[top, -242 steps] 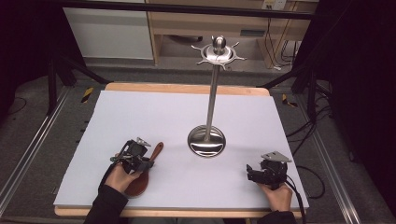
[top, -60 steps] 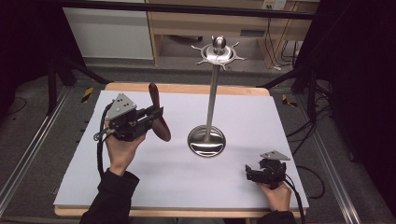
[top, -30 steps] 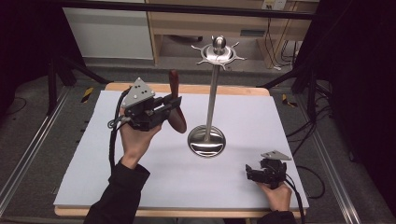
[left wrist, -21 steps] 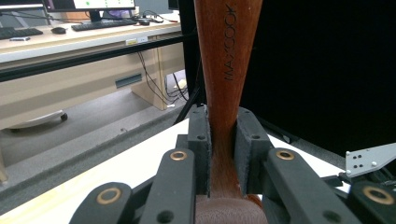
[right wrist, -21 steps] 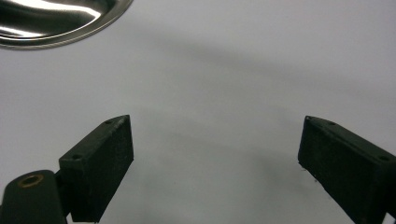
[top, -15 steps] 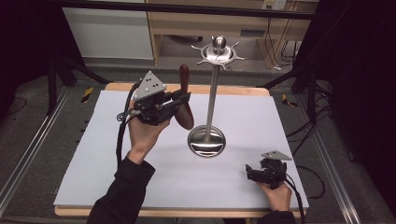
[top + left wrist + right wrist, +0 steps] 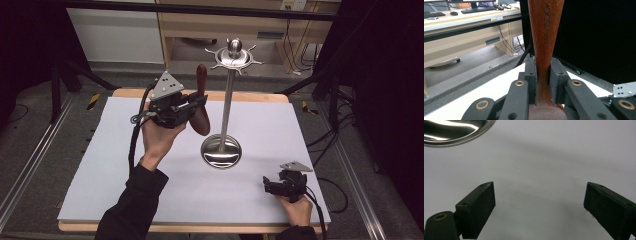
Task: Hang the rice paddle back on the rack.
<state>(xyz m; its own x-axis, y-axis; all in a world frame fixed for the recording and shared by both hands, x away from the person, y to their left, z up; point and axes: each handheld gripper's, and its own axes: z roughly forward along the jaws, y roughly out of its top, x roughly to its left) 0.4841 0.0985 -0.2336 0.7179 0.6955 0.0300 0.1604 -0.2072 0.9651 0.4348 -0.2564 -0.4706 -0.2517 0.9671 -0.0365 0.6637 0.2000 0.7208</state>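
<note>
White tabletop (image 7: pixel 125 165) carries a hook-topped steel stand (image 7: pixel 227 100), beside whose pole the left gripper (image 7: pixel 192 106) clamps a wooden spoon (image 7: pixel 202 90) handle-up, likely for hanging, while the right gripper (image 7: pixel 272 186) rests spread, empty.

Left gripper (image 7: pixel 192 106): raised in my left hand (image 7: pixel 159 135), upper-left of centre, jaws clamped on a wooden handle (image 7: pixel 543 37).
Right gripper (image 7: pixel 272 184): lower right, low in my right hand (image 7: pixel 296 207), jaws wide apart.
</note>
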